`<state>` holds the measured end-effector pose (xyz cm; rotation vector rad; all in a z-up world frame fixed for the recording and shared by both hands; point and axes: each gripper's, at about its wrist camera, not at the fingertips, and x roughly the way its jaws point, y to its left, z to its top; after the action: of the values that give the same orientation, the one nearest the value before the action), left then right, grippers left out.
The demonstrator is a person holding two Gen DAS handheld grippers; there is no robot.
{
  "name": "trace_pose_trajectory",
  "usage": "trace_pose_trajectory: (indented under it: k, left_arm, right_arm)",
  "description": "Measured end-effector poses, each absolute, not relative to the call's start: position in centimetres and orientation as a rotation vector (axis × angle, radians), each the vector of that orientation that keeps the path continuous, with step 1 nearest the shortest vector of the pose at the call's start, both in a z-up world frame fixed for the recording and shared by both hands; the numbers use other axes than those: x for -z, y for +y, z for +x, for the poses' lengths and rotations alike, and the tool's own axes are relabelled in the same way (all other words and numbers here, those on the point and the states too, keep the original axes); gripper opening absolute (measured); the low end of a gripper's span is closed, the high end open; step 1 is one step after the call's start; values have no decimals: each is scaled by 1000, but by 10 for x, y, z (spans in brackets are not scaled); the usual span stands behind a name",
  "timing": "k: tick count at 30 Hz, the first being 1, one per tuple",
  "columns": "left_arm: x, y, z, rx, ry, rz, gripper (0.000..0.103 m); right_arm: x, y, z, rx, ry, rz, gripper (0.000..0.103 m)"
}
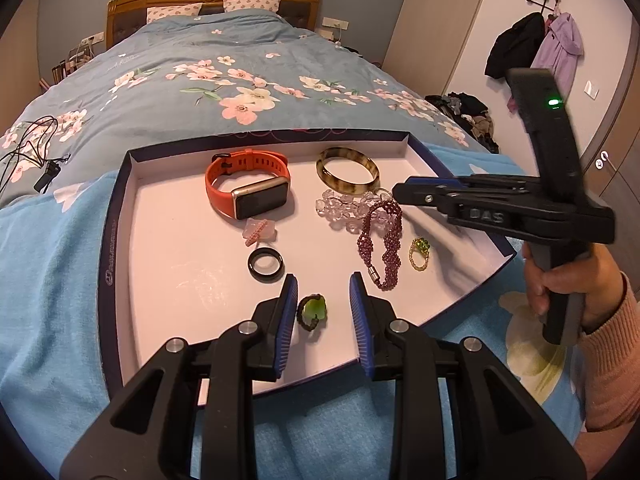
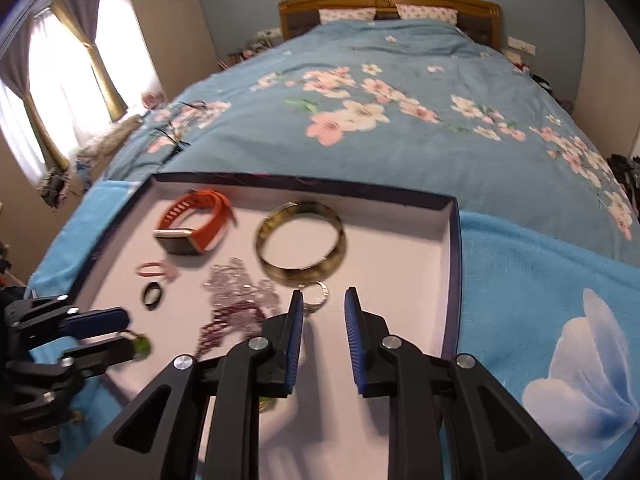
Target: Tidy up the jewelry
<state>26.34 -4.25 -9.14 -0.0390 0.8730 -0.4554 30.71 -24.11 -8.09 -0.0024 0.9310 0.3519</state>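
Both grippers [image 1: 323, 282] [image 2: 323, 296] agape, nothing held.

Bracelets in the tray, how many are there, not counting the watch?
3. Tortoiseshell bangle at the back, clear crystal bracelet just in front of it, purple beaded bracelet overlapping the crystal one. None seems hidden.

One tray [image 1: 120, 184] holds one watch [image 1: 248, 188], three bracelets [image 1: 347, 170], four rings [image 1: 267, 265].

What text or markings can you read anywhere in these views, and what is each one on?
"DAS": raised letters on the right gripper body, seen from the left wrist view.
White logo and lettering on the tray outer left wall: too small and distorted to read.
Smartwatch screen: dark, no text.
Right wrist view: nothing legible.
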Motion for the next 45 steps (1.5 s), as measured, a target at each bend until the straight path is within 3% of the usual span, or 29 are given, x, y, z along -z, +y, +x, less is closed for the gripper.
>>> trace_pose_trajectory:
  k: [9,12,17,31,45]
  left_arm:
    - [93,-42,263,464,878,-44,27]
    - [91,-41,261,466,875,-46,28]
    - [87,-39,258,458,869,-43,28]
    - [67,6,185,459,818,-40,34]
    - [101,13,137,448,929,2,36]
  right_arm:
    - [85,-232,306,-364,930,-16,20]
    - [85,-227,309,-355,930,-27,24]
    - [86,-224,308,-339,919,-66,7]
    - [39,-250,201,-502,748,53,7]
    - [83,-223,148,-523,864,-60,7]
